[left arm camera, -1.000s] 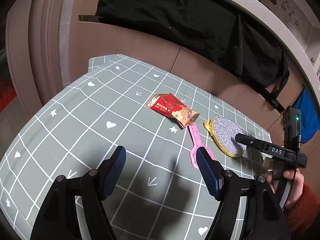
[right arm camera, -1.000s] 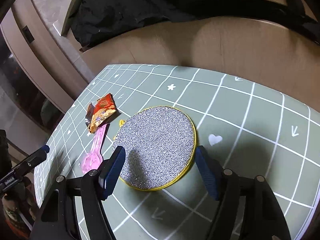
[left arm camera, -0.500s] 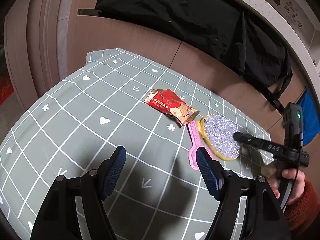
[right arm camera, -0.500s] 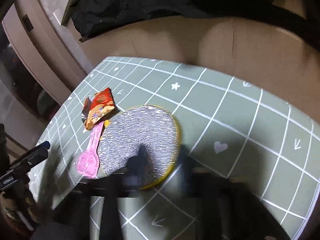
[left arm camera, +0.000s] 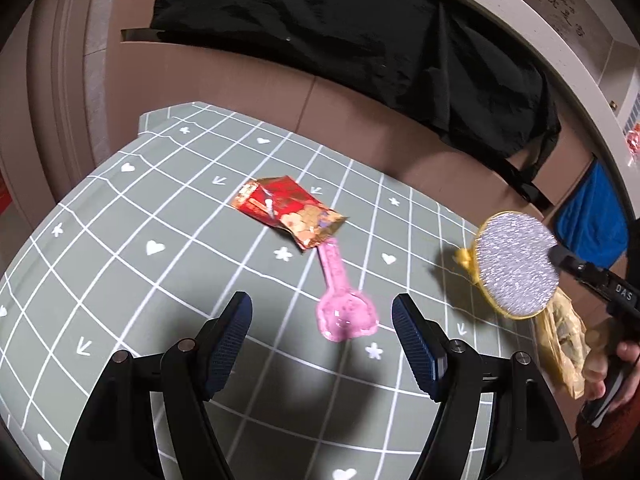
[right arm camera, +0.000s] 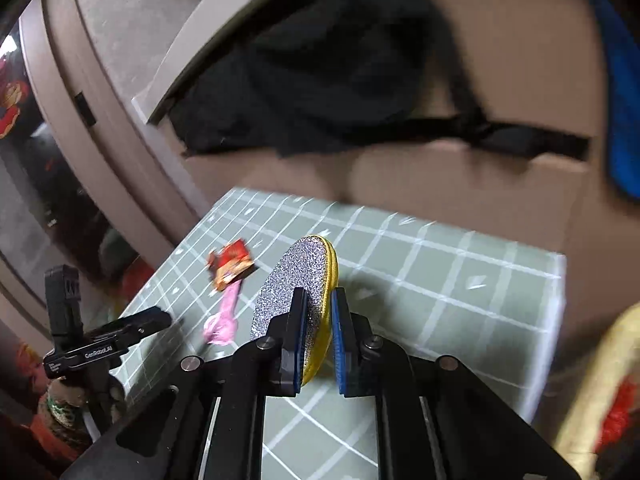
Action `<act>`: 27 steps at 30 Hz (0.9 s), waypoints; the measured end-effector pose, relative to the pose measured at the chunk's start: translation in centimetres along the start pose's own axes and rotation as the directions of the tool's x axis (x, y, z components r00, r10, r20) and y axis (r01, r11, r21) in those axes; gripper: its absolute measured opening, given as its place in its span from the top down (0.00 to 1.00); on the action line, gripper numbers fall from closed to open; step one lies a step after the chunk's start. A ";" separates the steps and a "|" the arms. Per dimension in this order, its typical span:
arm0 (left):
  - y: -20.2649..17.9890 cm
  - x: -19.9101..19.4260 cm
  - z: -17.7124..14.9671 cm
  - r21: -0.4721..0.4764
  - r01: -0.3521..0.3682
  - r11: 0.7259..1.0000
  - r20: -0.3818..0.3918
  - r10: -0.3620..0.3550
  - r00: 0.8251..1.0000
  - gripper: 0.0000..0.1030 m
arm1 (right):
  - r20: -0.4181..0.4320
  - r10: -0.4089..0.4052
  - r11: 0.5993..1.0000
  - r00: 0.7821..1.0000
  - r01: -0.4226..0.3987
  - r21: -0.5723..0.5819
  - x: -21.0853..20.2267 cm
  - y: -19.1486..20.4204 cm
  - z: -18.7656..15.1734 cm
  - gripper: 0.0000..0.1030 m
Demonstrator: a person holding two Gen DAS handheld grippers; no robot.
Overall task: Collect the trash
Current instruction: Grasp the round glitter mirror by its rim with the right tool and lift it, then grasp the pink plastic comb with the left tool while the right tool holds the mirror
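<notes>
My right gripper (right arm camera: 316,344) is shut on a round silver scouring pad with a yellow rim (right arm camera: 298,300) and holds it on edge above the green grid tablecloth (right arm camera: 440,288). The pad also shows in the left wrist view (left arm camera: 516,264), lifted at the right. My left gripper (left arm camera: 322,344) is open and empty, just above a pink spoon-shaped wrapper (left arm camera: 340,304). A red and gold snack wrapper (left arm camera: 288,210) lies beyond it. Both wrappers show small in the right wrist view, the pink one (right arm camera: 226,316) and the red one (right arm camera: 232,266).
A brown sofa with a black garment (left arm camera: 360,52) runs behind the table. A yellowish bag (left arm camera: 564,340) hangs at the right edge near the hand. A blue cloth (left arm camera: 592,216) is at the far right.
My right gripper closed on the scouring pad, lifted it off the table and tilted it on edge. My left gripper moved forward toward the pink wrapper.
</notes>
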State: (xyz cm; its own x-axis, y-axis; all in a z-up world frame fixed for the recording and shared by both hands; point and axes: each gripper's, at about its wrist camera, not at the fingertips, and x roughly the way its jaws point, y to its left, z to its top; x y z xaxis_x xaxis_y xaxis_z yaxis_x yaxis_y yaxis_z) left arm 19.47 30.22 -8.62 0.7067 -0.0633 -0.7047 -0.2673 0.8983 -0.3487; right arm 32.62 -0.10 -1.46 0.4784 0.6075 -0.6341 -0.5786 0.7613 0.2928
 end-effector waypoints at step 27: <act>1.9 -1.7 -1.5 -0.058 0.012 0.998 0.006 -0.012 1.000 0.29 | -0.078 0.040 0.959 0.996 -0.060 -0.277 0.7 8.6 -6.2 0.90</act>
State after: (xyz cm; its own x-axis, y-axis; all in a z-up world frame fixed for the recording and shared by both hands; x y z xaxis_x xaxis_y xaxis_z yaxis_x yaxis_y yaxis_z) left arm 16.82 31.42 -9.04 0.7137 -0.0714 -0.6968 -0.2964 0.8706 -0.3927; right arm 23.87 5.46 -3.81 0.4023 0.6179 -0.6756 -0.7664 0.6309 0.1206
